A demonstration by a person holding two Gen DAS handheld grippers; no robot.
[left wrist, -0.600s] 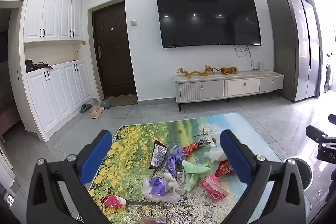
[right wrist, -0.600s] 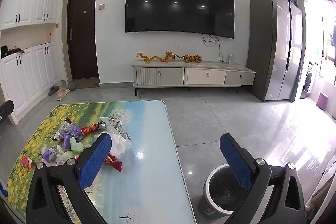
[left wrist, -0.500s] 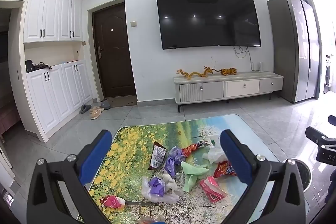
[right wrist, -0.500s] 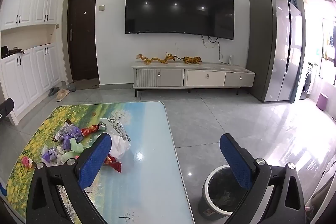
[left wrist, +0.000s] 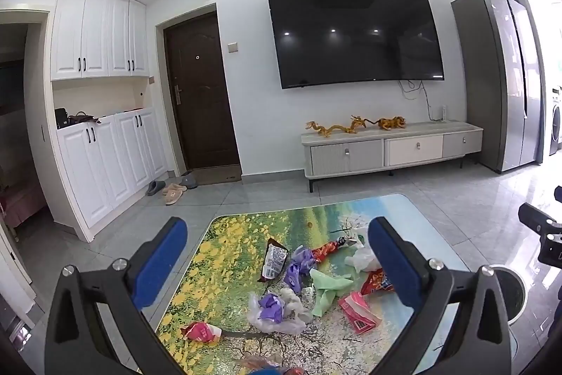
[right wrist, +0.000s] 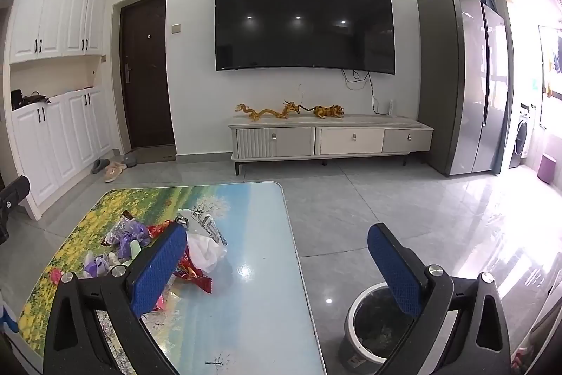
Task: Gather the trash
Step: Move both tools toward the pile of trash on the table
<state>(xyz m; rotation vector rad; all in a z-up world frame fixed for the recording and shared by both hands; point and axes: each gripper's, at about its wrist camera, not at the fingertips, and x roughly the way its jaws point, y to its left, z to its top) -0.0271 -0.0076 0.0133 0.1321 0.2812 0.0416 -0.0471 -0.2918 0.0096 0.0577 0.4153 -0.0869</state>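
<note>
Several pieces of trash lie in a loose heap on a low table (left wrist: 232,245) with a landscape print: a black-and-white snack bag (left wrist: 274,258), purple wrappers (left wrist: 298,266), a green wrapper (left wrist: 326,287), red packets (left wrist: 356,310) and a white plastic bag (right wrist: 205,246). My left gripper (left wrist: 277,264) hovers above the heap, wide open and empty. My right gripper (right wrist: 277,264) is also wide open and empty, over the table's right edge. A round waste bin (right wrist: 372,329) stands on the floor to the right of the table.
Grey tiled floor surrounds the table. A TV cabinet (right wrist: 330,137) under a wall TV (right wrist: 304,23) stands at the far wall, a tall fridge (right wrist: 463,83) to the right, white cupboards (left wrist: 102,150) and slippers (left wrist: 172,190) to the left.
Both views have tilted slightly, so the table and trash sit a little higher in frame. Both grippers stay wide open and empty.
</note>
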